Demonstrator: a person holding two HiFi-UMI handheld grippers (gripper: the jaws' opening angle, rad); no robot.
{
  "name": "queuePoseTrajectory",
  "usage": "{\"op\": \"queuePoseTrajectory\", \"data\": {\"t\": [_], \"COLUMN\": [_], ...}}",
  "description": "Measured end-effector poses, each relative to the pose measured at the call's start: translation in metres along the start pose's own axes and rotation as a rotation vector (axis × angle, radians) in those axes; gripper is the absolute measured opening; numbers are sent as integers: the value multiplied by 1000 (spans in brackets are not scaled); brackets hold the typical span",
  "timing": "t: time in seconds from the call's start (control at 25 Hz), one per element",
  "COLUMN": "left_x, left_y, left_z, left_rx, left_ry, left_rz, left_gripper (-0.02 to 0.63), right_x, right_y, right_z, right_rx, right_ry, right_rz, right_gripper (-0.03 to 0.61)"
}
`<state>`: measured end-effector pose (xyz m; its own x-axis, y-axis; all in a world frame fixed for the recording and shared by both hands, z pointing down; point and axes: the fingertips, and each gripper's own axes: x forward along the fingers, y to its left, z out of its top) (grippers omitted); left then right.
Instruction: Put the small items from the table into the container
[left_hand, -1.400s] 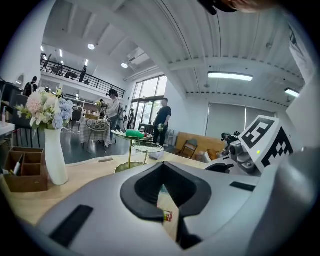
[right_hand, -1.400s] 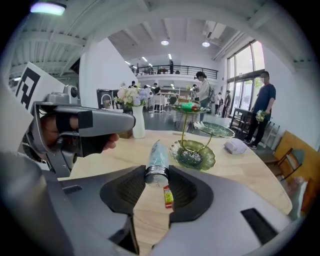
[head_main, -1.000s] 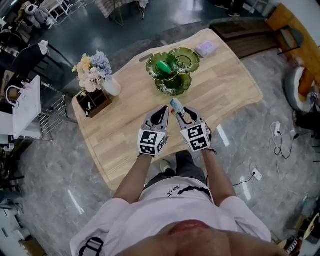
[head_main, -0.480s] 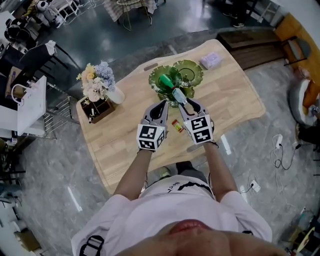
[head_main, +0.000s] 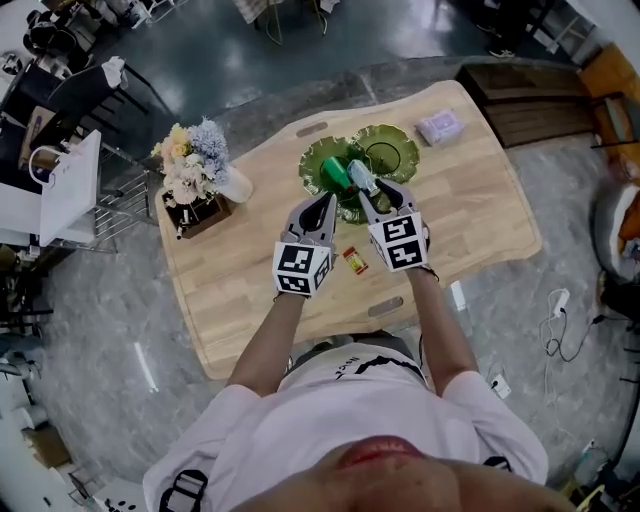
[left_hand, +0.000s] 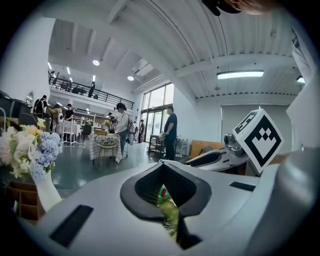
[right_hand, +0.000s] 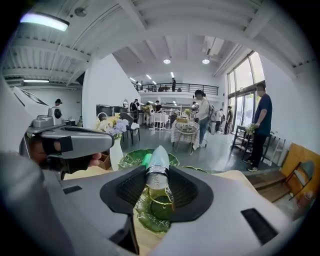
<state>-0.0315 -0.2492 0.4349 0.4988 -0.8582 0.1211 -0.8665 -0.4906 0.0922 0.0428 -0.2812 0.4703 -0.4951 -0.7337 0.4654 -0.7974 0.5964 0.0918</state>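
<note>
Both tools have advanced across the wooden table (head_main: 470, 215) to the green glass leaf-shaped dish (head_main: 392, 150), the right tool (head_main: 367, 190) clamping mid-barrel a small clear plastic tube (right_hand: 157, 166), probably light and slippery, above it, the left tool (head_main: 327, 202) closed and empty.

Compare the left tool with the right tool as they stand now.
The right tool grips a small pale-capped bottle; the left tool is shut on nothing. The right tool reaches over the green dishes; the left tool's tip lies at their near edge. Both carry marker cubes and point toward the dishes.
</note>
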Motion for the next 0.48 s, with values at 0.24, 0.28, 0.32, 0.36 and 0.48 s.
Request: {"op": "queuePoseTrajectory", "data": {"t": [0.24, 0.28, 0.32, 0.36, 0.48], "left_x": [12, 13, 14, 15, 17], "left_y": [15, 17, 19, 20, 24], "left_z": [-2, -3, -3, -4, -4], "left_rx": [-1, -1, -1, -1, 0], "left_ry": [7, 7, 8, 10, 15], "left_rz": [60, 69, 77, 84, 102], "left_gripper": [6, 6, 6, 6, 6], "right_x": [27, 31, 35, 39, 48], "right_y": [-5, -6, -6, -7, -8], "right_z": [4, 5, 5, 5, 6], "right_rx": [-70, -86, -95, -99, -106], "right_ry": [36, 44, 50, 53, 65], "right_rz": [33, 37, 42, 48, 59], "right_gripper": [156, 156, 156, 156, 155]}}
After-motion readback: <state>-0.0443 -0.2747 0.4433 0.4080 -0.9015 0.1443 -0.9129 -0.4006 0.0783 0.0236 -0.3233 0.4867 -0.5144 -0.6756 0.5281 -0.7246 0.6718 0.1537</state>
